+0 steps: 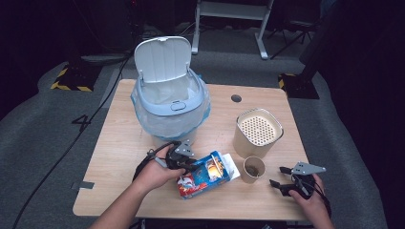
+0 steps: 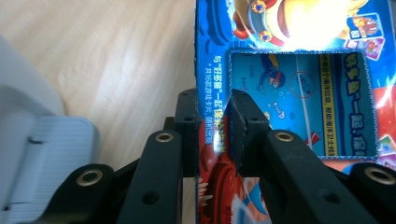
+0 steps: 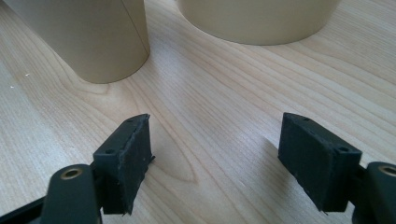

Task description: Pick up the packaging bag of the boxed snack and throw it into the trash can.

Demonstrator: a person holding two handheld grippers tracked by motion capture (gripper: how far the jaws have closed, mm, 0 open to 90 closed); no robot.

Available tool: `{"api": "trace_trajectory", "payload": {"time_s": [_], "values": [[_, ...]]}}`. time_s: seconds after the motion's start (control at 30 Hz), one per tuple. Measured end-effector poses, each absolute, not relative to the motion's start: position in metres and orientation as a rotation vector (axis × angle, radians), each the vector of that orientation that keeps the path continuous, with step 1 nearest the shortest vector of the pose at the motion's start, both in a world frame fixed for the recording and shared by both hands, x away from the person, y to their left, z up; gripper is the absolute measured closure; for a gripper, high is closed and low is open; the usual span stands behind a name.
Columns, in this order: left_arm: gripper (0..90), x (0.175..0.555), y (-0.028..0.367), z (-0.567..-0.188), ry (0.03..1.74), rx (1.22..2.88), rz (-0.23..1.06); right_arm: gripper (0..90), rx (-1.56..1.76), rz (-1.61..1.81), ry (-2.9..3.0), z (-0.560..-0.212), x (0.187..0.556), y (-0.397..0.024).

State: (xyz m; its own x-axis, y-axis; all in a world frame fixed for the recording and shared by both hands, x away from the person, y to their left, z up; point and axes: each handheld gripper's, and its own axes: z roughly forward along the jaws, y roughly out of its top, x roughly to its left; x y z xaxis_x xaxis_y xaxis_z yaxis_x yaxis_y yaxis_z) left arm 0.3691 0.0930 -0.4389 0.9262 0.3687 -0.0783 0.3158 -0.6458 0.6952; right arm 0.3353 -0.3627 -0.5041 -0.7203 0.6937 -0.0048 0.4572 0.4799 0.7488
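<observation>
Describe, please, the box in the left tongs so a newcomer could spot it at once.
Start at the white lidded bin on the wooden table. Just in front lies a blue-and-red cartoon carton, gripped by the left tongs. Its neighbours, a cup and canister, are plain beige.

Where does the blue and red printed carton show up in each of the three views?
High view: the blue and red printed carton lies at bottom centre of the wooden table, its left end in the left gripper.
Left gripper view: the carton takes up the right half, one wall pinched between the black jaws.
Right gripper view: not in it.
Shared landmark: the small tan paper cup, right of the carton from above, stands upper left here.
</observation>
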Motion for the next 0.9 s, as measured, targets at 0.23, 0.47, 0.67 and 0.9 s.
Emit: {"api": "trace_trajectory", "payload": {"time_s": [0.23, 0.47, 0.67, 0.9], "values": [[75.5, 0.366, 0.103, -0.425, 0.494, 2.181, 0.109, 26.1, 0.974, 1.088, 2.423, -0.504, 0.335, -0.363], [75.5, 0.367, 0.111, -0.407, 0.499, 2.045, 0.157, 26.1, 0.974, 1.088, 2.423, -0.504, 0.335, -0.363], [75.5, 0.366, 0.118, -0.387, 0.49, 1.925, 0.189, 26.0, 0.974, 1.088, 2.423, -0.504, 0.335, -0.363], [75.6, 0.365, 0.129, -0.364, 0.491, 1.796, 0.26, 26.0, 0.974, 1.088, 2.423, -0.504, 0.335, -0.363]]}}
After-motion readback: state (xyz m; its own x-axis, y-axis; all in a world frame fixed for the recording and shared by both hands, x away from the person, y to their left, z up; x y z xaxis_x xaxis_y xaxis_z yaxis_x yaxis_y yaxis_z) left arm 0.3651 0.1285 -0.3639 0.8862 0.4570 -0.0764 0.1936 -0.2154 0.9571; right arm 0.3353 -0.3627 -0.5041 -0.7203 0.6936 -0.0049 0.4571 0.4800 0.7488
